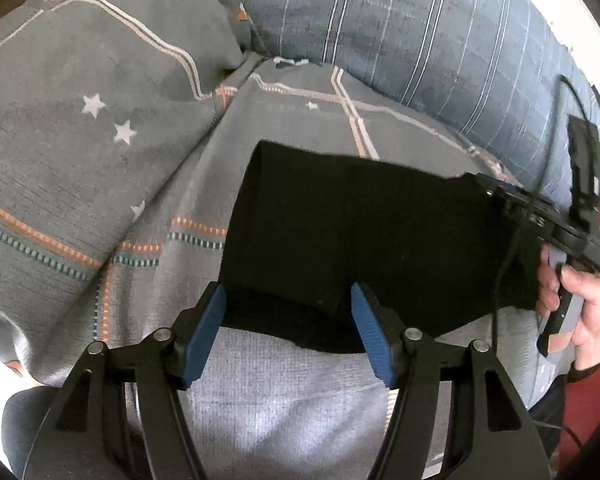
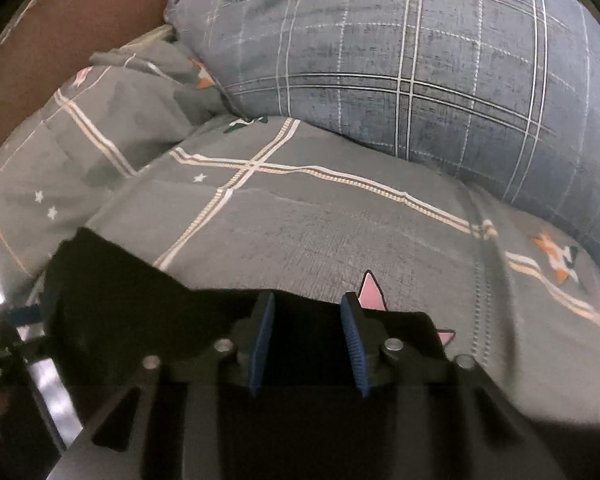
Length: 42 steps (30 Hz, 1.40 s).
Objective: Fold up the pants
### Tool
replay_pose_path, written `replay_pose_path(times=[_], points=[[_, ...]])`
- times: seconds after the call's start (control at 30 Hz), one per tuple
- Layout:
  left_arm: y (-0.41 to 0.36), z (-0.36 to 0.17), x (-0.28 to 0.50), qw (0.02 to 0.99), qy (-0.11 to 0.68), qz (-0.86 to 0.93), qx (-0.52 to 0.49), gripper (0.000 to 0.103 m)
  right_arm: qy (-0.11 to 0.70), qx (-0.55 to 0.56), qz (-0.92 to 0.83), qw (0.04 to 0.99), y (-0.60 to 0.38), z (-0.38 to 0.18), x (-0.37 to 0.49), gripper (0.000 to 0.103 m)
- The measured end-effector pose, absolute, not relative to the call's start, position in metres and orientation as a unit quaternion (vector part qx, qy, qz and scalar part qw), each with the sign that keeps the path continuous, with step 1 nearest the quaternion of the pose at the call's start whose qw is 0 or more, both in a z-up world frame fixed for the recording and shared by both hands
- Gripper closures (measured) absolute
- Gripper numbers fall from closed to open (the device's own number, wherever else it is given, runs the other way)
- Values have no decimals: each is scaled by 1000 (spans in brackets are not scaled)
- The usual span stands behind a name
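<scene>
The black pants (image 1: 360, 232) lie folded into a flat rectangle on the grey bedspread (image 1: 100, 184). My left gripper (image 1: 288, 296) stands open over their near edge, its blue pads (image 1: 208, 328) well apart and pressing on nothing. In the right wrist view the pants (image 2: 140, 312) reach from the left to under my right gripper (image 2: 308, 304). Its jaws stand apart over the dark cloth, and the pads (image 2: 352, 344) do not pinch it. A person's hand (image 1: 584, 304) grips the right gripper's handle at the pants' right end.
A bulky blue plaid quilt (image 2: 420, 80) rises behind the pants. The grey bedspread (image 2: 320, 220) bunches into a mound (image 1: 80, 60) at the left. A brown board (image 2: 60, 40) stands at the far left. A black cable (image 1: 500, 280) hangs across the pants' right end.
</scene>
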<state>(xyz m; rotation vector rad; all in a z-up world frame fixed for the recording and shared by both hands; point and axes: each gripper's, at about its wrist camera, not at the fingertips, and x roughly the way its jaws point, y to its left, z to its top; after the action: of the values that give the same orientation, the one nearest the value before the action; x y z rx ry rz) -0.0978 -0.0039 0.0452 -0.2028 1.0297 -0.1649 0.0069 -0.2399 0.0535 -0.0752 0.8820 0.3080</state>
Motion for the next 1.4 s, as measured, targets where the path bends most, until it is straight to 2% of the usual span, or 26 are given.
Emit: replay_pose_path(times=[0.07,0.13,0.2,0.4,0.57,0.83,0.87,0.9,0.93,0.97,1.03,1.2,1.4], points=[[-1,54,-102,870,479,-73,-90,39,411,-28,154,898,-246,65,-6,68],[-1,61,-104,877,469,-66,-87,38,395,-21,154,905,-257,77,-24,63],[-1,66,-105,881,460,-63,-89,31,388,-5,164,907,-266,83,-38,59],[9,69,-105,881,459,-47,-103,30,385,26,241,890,-261,86,-72,56],[34,75,-108,884,453,-17,-114,30,378,-17,341,860,-199,80,-99,56],[63,78,-110,886,446,4,-124,30,379,-105,376,839,-103,49,-106,58],[65,77,-109,886,446,4,-126,30,382,-122,369,839,-95,42,-102,60],[67,75,-109,885,448,3,-129,30,384,-133,359,840,-89,37,-99,68],[68,74,-107,884,448,3,-131,30,384,-139,339,848,-86,33,-94,95],[70,74,-107,884,449,4,-134,30,386,-125,336,850,-90,34,-90,99],[73,74,-108,883,448,3,-137,30,401,-68,349,844,-102,42,-83,99],[80,85,-112,889,434,2,-142,30,379,-54,366,848,-102,65,-102,99],[67,84,-105,889,440,-3,-130,30,417,-26,369,830,-88,35,-95,99]])
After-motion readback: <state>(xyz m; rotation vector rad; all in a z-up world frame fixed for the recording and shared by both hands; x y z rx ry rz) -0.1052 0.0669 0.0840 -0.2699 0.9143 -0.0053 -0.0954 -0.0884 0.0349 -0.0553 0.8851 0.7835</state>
